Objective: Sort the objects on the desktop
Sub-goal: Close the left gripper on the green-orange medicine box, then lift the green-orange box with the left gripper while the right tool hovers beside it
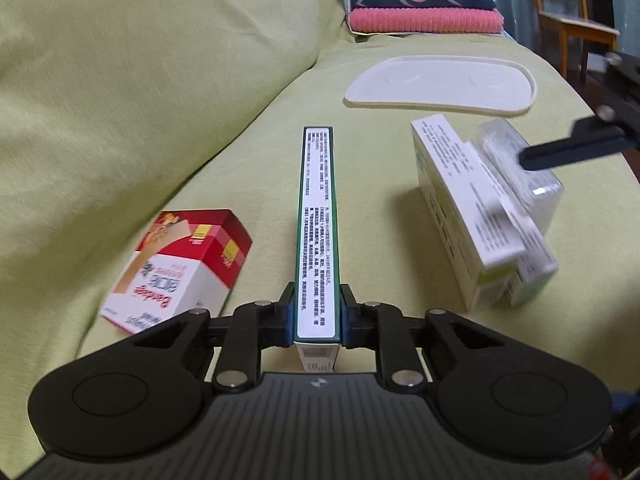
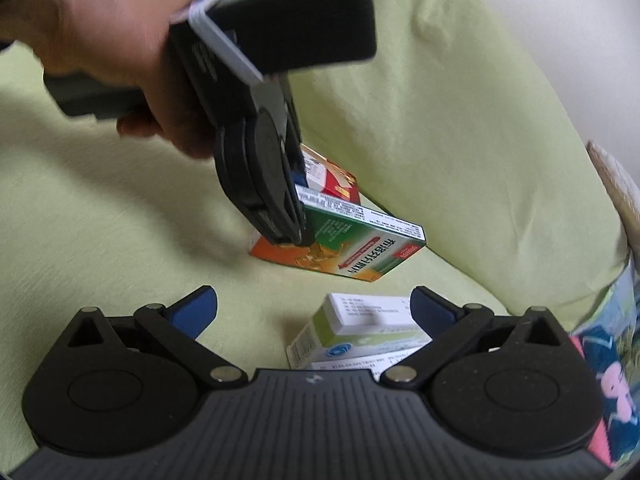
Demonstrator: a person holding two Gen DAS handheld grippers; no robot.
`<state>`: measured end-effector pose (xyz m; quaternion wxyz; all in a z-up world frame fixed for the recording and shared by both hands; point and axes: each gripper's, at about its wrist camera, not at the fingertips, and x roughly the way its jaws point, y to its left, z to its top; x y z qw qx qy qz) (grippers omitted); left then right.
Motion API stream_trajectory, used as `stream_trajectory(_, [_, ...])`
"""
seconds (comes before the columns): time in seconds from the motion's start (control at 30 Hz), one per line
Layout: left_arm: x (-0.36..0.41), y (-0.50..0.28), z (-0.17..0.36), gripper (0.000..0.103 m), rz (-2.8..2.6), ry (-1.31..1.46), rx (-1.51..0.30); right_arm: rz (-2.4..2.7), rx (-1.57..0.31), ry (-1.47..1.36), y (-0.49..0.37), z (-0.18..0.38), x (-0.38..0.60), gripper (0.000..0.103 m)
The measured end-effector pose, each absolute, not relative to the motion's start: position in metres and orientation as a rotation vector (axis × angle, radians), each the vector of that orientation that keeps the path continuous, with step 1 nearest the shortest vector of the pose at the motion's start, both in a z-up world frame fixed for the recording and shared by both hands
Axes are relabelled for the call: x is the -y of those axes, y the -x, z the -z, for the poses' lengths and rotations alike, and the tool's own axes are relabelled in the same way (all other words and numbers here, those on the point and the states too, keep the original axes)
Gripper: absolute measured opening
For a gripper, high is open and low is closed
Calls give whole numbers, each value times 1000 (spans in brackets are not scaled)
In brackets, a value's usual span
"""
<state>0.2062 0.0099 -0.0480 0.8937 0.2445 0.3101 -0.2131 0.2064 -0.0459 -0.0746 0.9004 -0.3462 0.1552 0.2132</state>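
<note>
My left gripper (image 1: 317, 316) is shut on a thin green-and-orange medicine box (image 1: 318, 216), held on edge above the green sofa seat; the right wrist view shows this box (image 2: 360, 248) tilted, its low corner near the cushion. A red-and-white bandage box (image 1: 180, 268) lies to its left. A white-and-green medicine box (image 1: 452, 200) stands to the right, with a second white box and a clear plastic case (image 1: 520, 164) leaning on it. My right gripper (image 2: 314, 312) is open just above the white-and-green box (image 2: 360, 332), holding nothing; one of its fingers (image 1: 568, 148) reaches over the clear case.
A white oval tray (image 1: 440, 84) lies on the seat behind the boxes. Folded pink and dark blue towels (image 1: 424, 8) are stacked at the far end. The sofa backrest (image 1: 140, 80) rises on the left. A wooden chair (image 1: 572, 20) stands beyond. A hand (image 2: 120, 48) holds the left gripper.
</note>
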Motion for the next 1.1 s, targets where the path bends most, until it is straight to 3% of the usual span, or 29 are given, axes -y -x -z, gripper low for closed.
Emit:
stream_trajectory(0.27, [-41, -148, 14, 22, 425, -595, -600, -457, -284, 734, -203, 73, 40, 102])
stream_trajectory(0.77, [-51, -6, 15, 22, 705, -774, -533, -728, -92, 878, -156, 72, -4, 101])
stream_trajectory(0.97, [-50, 15, 25, 22, 736, -847, -531, -794, -155, 938, -147, 79, -7, 82])
stream_trajectory(1.03, [-51, 16, 28, 23, 726, -852, -543, -801, -180, 927, -146, 80, -5, 67])
stream_trajectory(1.1, [-50, 17, 30, 23, 713, -866, -551, -802, -198, 926, -144, 81, -3, 59])
